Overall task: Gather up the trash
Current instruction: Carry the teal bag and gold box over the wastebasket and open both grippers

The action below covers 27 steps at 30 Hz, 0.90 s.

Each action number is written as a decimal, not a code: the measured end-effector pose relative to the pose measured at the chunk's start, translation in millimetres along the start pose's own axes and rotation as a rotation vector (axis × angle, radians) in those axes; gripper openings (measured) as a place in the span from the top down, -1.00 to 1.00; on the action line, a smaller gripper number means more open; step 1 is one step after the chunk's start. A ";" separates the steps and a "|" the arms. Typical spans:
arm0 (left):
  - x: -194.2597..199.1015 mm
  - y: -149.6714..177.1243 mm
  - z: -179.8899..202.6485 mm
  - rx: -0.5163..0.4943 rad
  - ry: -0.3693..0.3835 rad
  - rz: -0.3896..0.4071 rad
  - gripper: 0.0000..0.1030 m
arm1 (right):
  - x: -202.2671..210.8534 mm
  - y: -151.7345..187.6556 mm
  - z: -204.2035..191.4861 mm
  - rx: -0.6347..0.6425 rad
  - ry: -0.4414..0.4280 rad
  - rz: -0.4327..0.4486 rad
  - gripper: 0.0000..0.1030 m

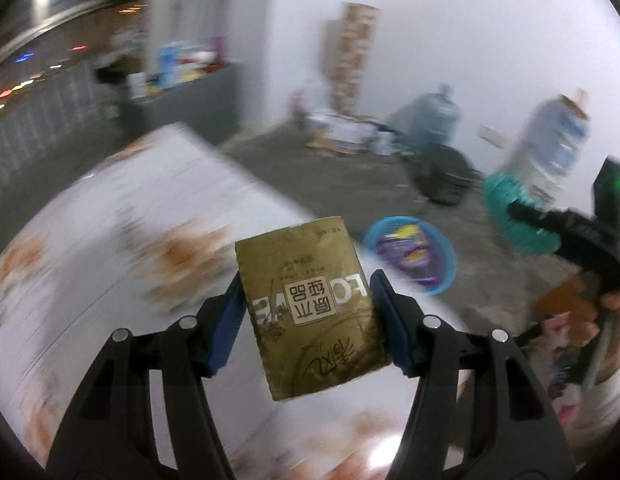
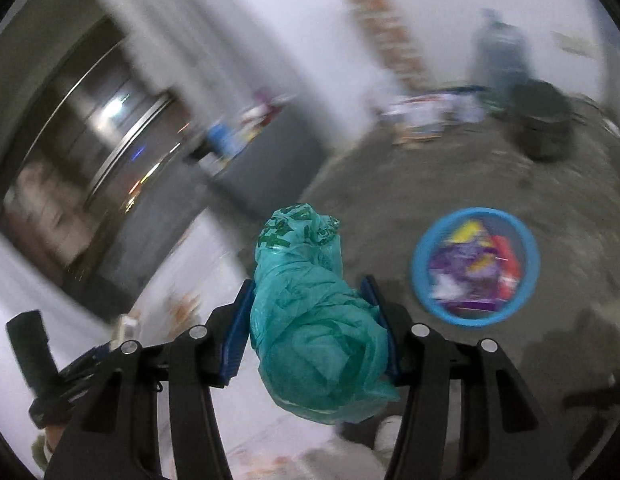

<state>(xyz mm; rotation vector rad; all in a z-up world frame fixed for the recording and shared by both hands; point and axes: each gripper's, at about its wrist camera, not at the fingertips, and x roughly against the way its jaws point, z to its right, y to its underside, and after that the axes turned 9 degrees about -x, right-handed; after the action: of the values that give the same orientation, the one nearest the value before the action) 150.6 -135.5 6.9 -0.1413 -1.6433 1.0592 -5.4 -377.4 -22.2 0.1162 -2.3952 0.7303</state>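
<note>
Left hand-held gripper [image 1: 307,288] is clenched on a gold paper packet [image 1: 310,308], blue pads [image 1: 229,320] pressing both its side edges; the packet stands upright between the fingers, print upside down to the camera. Below and left of it lies a white counter [image 1: 109,248] with an orange pattern, heavily blurred.

Right hand-held gripper [image 2: 310,300] is grasping a crumpled teal plastic bag [image 2: 310,320]; the bag fills the gap, bulges out past the fingertips, and the blue pads [image 2: 237,332] dig into its sides. The same bag shows in the left wrist view at far right [image 1: 514,216], on the other hand-held gripper.

A blue basin [image 2: 476,266] sits on the grey floor [image 2: 390,176], right of and beyond the teal bag, holding purple, yellow and red wrappers. In the left wrist view the basin [image 1: 414,256] is just right of the packet, on the floor past the counter edge.

Far side: a dark bin [image 2: 544,120] by the white wall, large water jugs [image 1: 434,120] beside it, and scattered boxes on the floor. All blurred.
</note>
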 end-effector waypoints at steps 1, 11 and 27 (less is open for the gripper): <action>-16.6 -14.7 10.8 -0.013 0.054 -0.016 -0.13 | 2.6 -5.3 15.3 -0.036 0.022 0.013 -0.02; -192.6 -93.2 94.9 0.000 0.314 -0.247 -0.14 | -52.7 -36.6 140.5 -0.331 0.145 -0.004 -0.03; -392.2 -121.2 140.1 0.104 0.250 -0.411 -0.58 | -193.6 -70.2 249.2 -0.453 0.307 -0.103 -0.40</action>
<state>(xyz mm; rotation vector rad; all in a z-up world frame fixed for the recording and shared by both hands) 230.9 -513.9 -189.1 0.1254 -1.3157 0.7740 32.3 -586.6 -265.8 -0.0568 -2.1774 0.1332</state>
